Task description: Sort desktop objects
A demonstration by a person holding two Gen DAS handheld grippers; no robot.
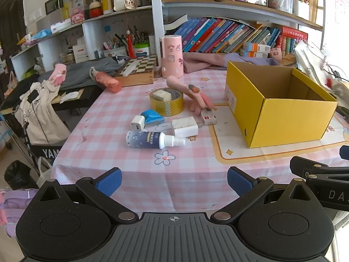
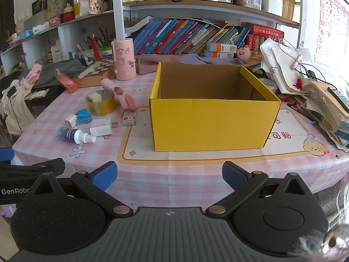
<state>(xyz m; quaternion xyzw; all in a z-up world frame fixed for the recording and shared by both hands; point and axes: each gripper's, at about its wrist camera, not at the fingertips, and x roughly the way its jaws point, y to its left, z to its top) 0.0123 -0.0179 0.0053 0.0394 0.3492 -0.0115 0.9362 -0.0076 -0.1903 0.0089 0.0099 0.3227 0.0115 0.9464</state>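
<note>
Left wrist view: spray bottle (image 1: 152,139) well beyond both grippers' spread, empty fingers (image 1: 110,181), beside yellow box (image 1: 283,118).

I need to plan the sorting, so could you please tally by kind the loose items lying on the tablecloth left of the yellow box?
Spray bottle: 1
White chargers: 2
Tape roll: 1
Blue packet: 1
Pink glove: 1
Small red-and-white box: 1
Total: 7
The yellow box looks empty.
</note>
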